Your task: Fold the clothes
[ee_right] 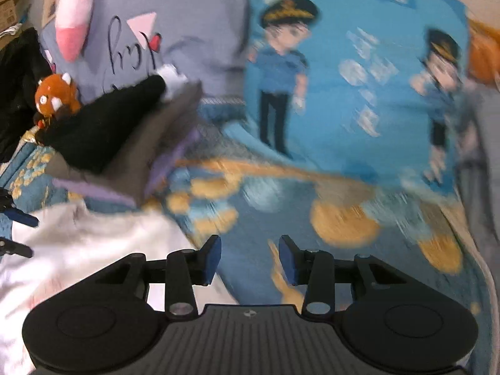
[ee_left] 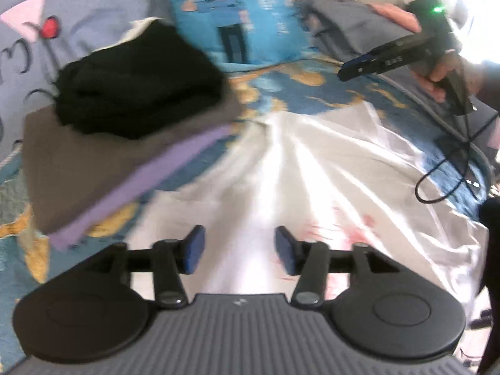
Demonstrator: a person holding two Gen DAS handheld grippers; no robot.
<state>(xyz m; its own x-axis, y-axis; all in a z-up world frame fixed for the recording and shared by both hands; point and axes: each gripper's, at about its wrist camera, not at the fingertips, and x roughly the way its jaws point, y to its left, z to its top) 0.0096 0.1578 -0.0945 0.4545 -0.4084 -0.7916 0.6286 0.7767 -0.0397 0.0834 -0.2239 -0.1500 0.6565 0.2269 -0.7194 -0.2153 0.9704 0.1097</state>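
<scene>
Bed with a blue bedspread (ee_left: 328, 93) printed with orange shapes; frames motion-blurred. Far left at the back, a lavender pillow (ee_left: 93, 15) with pink triangle and script. In front of it, a stack of folded clothes (ee_left: 125, 143): black garment (ee_left: 137, 93) on top, grey-brown one (ee_left: 78, 162) under it, purple one (ee_left: 150, 181) at the bottom. In the right wrist view a small orange plush toy (ee_right: 53, 97) sits just beside the stack's left end.

Centre back, a blue cushion (ee_left: 225, 15) with cartoon figures in uniform. Centre front, a white garment (ee_left: 312, 162) lies spread and creased on the bedspread, faint red print near its lower part.

Left tool (ee_left: 239, 247) hovers over the white garment, jaws apart, nothing between them. Right tool (ee_right: 250, 257) is over the bedspread at the white garment's right edge, jaws also apart and empty; in the left wrist view it is held by a hand (ee_left: 437, 75) at upper right, cable trailing. Behind it, grey-blue cloth (ee_left: 343, 28), unfolded.
</scene>
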